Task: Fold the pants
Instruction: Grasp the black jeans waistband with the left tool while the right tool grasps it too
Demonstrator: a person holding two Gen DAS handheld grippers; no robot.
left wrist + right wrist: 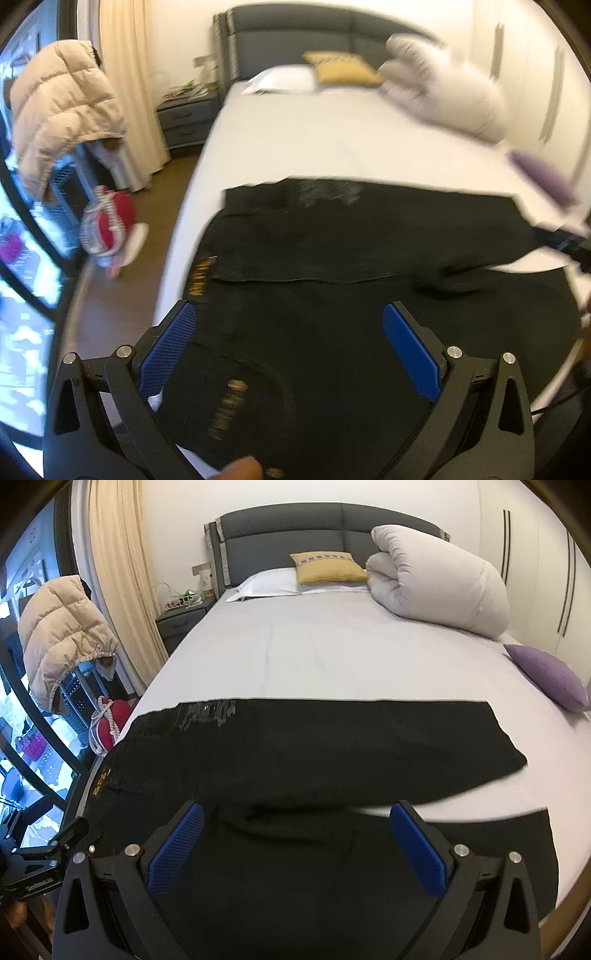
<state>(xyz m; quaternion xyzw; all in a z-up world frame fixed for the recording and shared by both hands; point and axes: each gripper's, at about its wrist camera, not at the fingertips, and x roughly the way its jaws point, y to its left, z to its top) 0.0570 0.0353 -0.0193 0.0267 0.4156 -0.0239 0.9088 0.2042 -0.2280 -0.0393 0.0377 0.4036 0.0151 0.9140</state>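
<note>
The left gripper (290, 325), with blue ribbed pads, gapes wide and empty above the black fabric pants (351, 295); the right gripper (297, 825) likewise. The pants lie across the white-sheeted bed (314, 653), legs toward three o'clock.

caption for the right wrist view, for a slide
Open right tongs hover over black pants spread across a white bed.

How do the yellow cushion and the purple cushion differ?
The yellow cushion lies at the headboard, partly on a white pillow; the purple cushion sits at the bed's right edge. The yellow one has a patterned band; the purple one looks plain. Both rest on the bed.
</note>
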